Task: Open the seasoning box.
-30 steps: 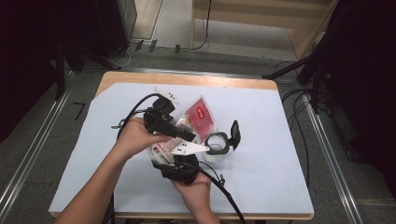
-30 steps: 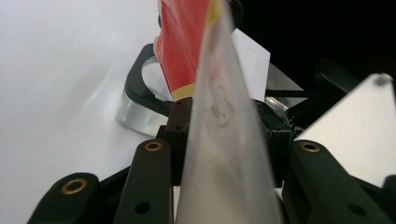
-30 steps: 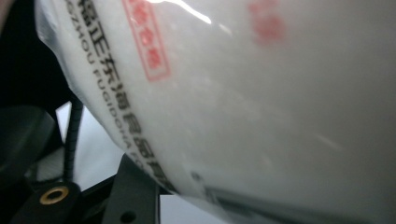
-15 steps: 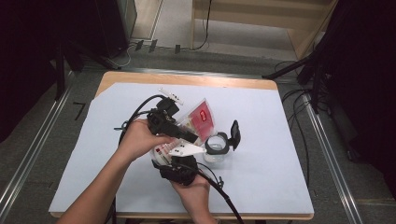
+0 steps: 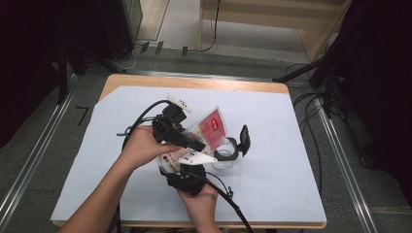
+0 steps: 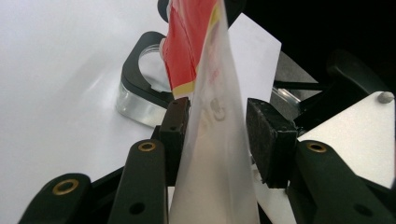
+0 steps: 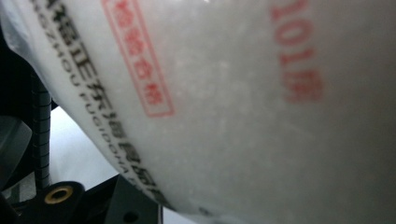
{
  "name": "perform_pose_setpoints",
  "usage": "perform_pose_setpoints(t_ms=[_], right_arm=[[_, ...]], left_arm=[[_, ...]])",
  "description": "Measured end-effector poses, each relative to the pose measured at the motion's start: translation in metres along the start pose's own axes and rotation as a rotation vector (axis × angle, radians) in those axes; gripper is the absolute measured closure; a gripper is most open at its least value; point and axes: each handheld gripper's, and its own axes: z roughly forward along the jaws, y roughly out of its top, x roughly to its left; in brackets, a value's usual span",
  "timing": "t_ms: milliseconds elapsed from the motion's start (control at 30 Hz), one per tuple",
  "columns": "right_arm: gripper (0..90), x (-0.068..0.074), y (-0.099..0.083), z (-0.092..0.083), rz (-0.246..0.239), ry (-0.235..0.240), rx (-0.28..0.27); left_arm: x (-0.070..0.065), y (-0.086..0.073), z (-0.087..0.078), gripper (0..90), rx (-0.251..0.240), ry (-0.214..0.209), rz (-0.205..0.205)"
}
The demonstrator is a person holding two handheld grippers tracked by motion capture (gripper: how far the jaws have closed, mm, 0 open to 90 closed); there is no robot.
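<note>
Bag [image 6: 212, 140] of white powder sits between the left gripper [image 6: 224, 128] jaws, which just eased apart; one pad touches it, the other stands off. Right gripper [image 5: 187, 167] is under the bag, jaws hidden, so can't tell. Jar [image 5: 226, 154] sits just past both.

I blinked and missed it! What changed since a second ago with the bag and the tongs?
Hardly anything moved. The left tongs have just been opening a little, with the plastic bag between them. Both hands, the right tongs under the bag and the clear jar stayed in place.
</note>
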Motion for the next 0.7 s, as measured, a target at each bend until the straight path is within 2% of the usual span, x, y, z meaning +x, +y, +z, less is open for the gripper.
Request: perform_pose_setpoints(t_ms=[500, 700], right_arm=[[62.0, 0.002, -0.001, -0.002, -0.02, 0.0, -0.017], [62.1, 0.003, -0.002, -0.002, -0.023, 0.025, -0.014]], left_arm=[[0.009, -0.008, -0.017, 64.0, -0.039, -0.015, -0.054], [0.01, -0.011, -0.015, 80.1, -0.016, 0.009, -0.034]])
